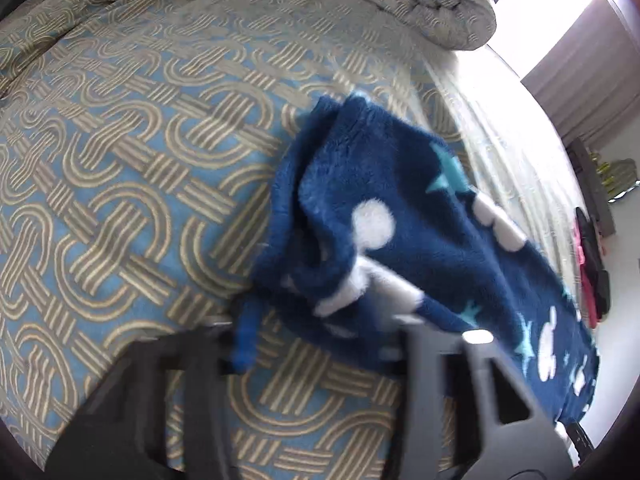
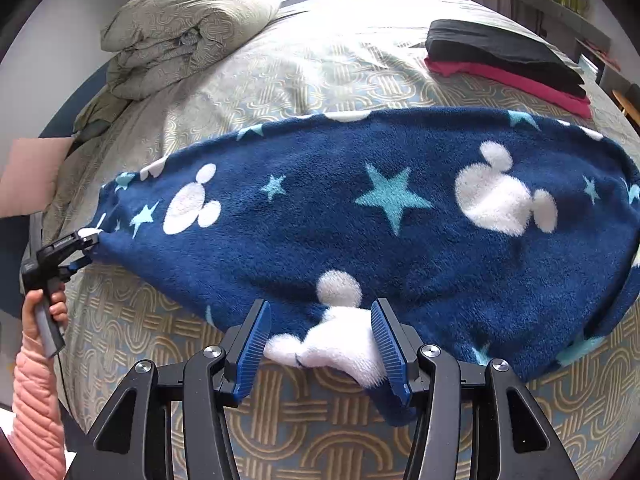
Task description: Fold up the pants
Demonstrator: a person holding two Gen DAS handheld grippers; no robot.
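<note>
We see the pants [image 2: 360, 208] spread across the bed [image 2: 320, 432]. Our right gripper [image 2: 322, 344] straddles their near edge, jaws apart; our left gripper [image 2: 90, 246] pinches their far-left corner, blurred close-up.

pants [image 2: 360, 208] lie across bed [image 2: 320, 432] before me | my right tool [image 2: 320, 344] at their near edge, cloth between its fingers | my left tool [image 2: 86, 246] at their left end | rolled duvet [image 2: 180, 28] behind, far left | folded clothes stack [image 2: 508, 56] behind, far right
</note>
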